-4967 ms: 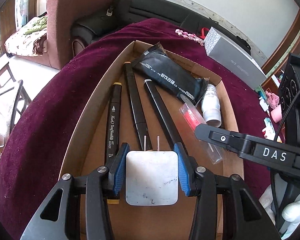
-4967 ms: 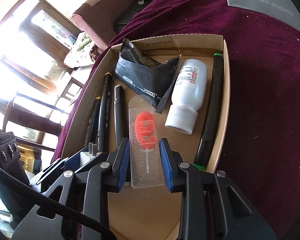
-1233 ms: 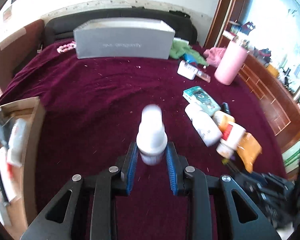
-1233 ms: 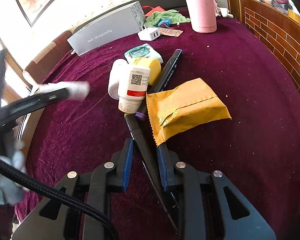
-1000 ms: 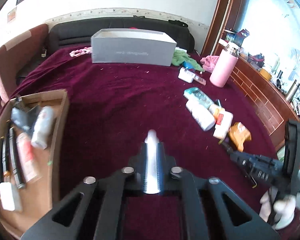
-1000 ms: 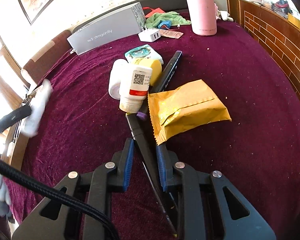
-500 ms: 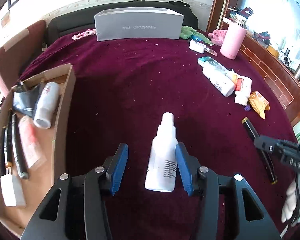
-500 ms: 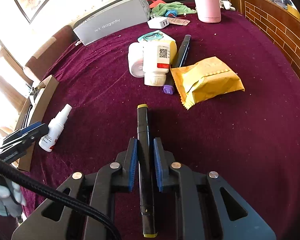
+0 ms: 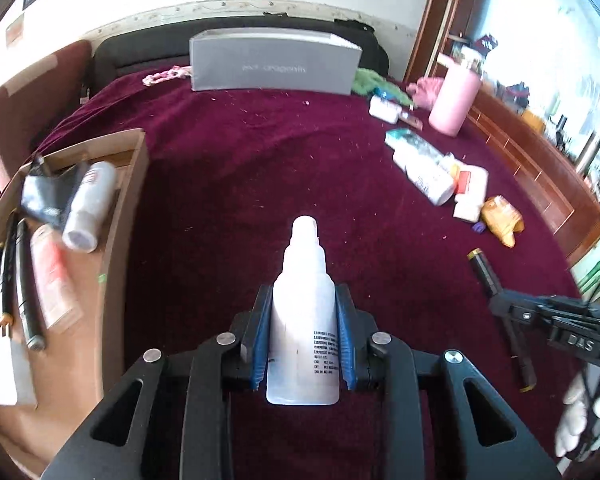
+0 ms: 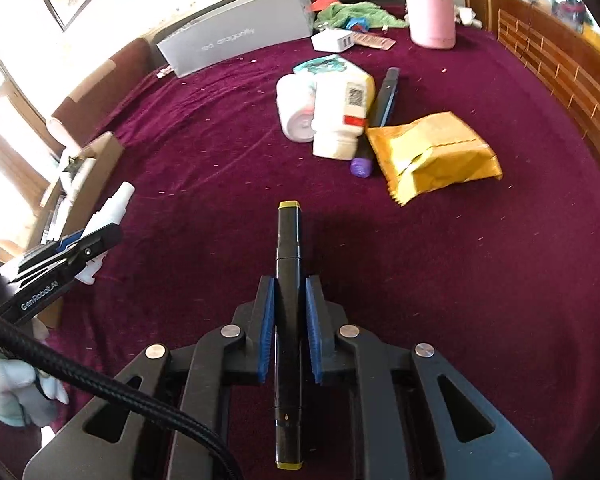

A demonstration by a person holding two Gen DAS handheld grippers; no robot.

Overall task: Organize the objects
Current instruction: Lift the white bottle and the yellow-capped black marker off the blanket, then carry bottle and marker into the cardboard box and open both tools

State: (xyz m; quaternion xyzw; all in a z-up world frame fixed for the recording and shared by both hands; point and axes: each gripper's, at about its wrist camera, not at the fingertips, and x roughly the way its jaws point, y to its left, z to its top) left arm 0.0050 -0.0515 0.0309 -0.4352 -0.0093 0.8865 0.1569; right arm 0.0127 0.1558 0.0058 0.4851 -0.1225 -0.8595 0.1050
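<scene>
A white spray bottle [image 9: 302, 264] lies nozzle-forward between the blue pads of my left gripper [image 9: 303, 294]. The jaws are closing and both pads touch the bottle's sides. The right wrist view shows the same bottle [image 10: 118, 200] sticking out of the left gripper [image 10: 88, 240], close to the cardboard box [image 10: 104, 152]. My right gripper [image 10: 290, 284] is shut on a black marker with yellow ends [image 10: 288, 248], held above the maroon cloth. In the left wrist view that marker [image 9: 485, 270] and the right gripper [image 9: 512, 308] are at the right edge. The cardboard box [image 9: 134, 184] at the left holds markers, a white bottle and a black pouch.
A pile lies ahead of the right gripper: two white bottles [image 10: 340, 120], a purple-capped marker [image 10: 380, 108] and a yellow packet [image 10: 436, 156]. A grey carton [image 9: 274, 66], a pink bottle [image 9: 454, 100] and a white charger [image 10: 336, 40] stand at the far edge. A wooden ledge borders the right.
The left jaws stood wide around the spray bottle half a second ago and have closed in onto its sides. The right gripper still holds the marker, with the pile slightly nearer.
</scene>
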